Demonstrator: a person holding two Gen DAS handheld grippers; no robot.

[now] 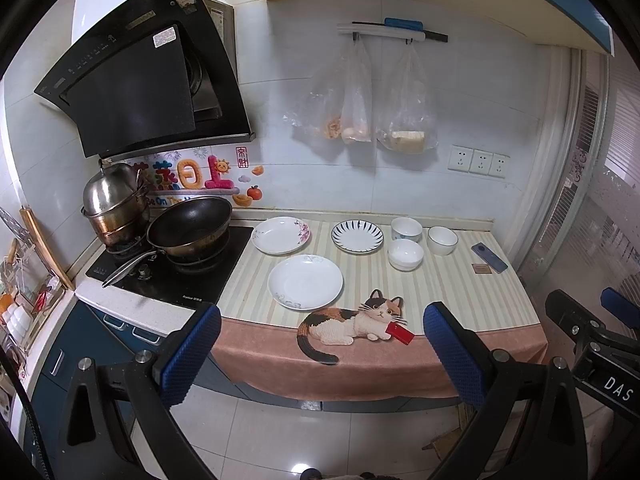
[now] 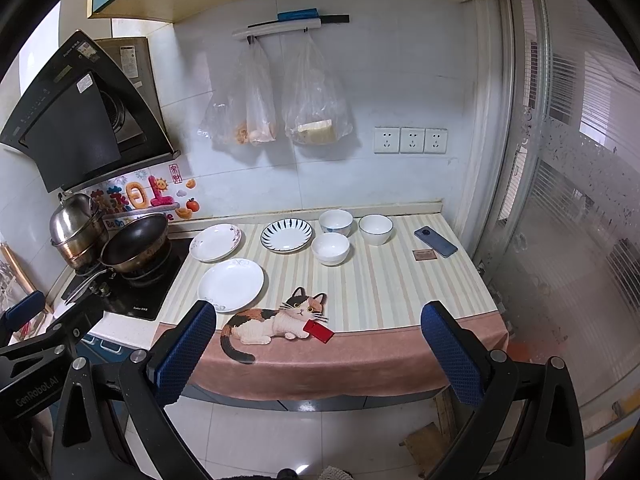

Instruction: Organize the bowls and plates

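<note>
Three plates lie on the striped counter mat: a flowered plate at the back left, a blue-striped plate beside it, and a plain white plate nearer the front. Three white bowls stand to their right: one at the back, one further right, one in front. My left gripper and right gripper both hang open and empty in front of the counter, well short of the dishes.
A hob with a wok and a steel pot sits left of the mat. A phone and a small card lie at the right. Plastic bags hang on the wall. A glass door closes the right side.
</note>
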